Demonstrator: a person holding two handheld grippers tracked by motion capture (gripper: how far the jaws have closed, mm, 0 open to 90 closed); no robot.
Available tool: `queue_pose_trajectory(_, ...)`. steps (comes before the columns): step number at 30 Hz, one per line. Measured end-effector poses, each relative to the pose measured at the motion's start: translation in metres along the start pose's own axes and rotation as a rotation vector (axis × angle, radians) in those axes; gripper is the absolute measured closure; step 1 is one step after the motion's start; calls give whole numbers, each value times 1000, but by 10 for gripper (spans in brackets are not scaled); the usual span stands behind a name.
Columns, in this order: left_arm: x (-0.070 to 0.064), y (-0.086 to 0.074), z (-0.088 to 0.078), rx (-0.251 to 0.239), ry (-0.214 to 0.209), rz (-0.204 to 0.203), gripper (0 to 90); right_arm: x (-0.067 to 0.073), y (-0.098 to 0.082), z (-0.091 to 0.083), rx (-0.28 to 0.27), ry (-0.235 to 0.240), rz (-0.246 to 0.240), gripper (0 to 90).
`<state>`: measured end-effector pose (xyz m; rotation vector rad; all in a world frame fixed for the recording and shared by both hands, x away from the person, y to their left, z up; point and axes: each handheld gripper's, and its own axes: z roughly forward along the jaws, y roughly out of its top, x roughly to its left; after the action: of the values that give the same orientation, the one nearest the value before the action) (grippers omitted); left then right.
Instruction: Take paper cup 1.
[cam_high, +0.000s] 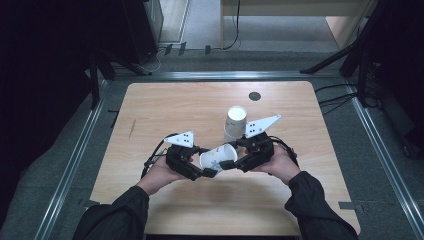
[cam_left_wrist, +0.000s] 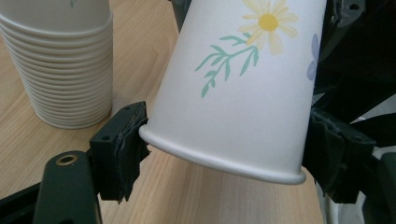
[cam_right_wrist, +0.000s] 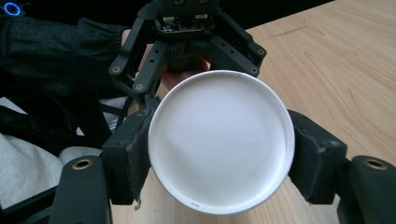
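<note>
White paper cup (cam_left_wrist: 243, 88) w/ daisy print, lying sideways, rim rolled

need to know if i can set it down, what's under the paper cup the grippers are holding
Under the paper cup, bare wooden table shows beneath its rim. The stack of cups stands off to one side. The table under the cup's far end is hidden by the cup itself.

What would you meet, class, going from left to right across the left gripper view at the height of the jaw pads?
Stack of paper cups → left jaw pad → flowered paper cup → right jaw pad.
</note>
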<state>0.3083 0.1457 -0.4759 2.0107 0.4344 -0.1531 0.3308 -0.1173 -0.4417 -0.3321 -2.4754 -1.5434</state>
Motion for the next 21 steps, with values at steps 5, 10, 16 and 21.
queue_pose_trajectory(5, 0, 0, -2, -10, 2, 0, 218, 0, 0, -1, -5, -6, 4, 272)
queue_pose_trajectory(10, 1, 1, -4, -12, 4, -3, 219, 0, 0, -2, 0, -14, 2, 252)
queue_pose_trajectory(16, 0, 4, -10, -10, 7, -2, 220, 1, -3, -5, 6, -33, 2, 239)
queue_pose_trajectory(21, -2, 8, -17, 13, 15, 2, 220, 5, -8, -13, 15, -57, 0, 238)
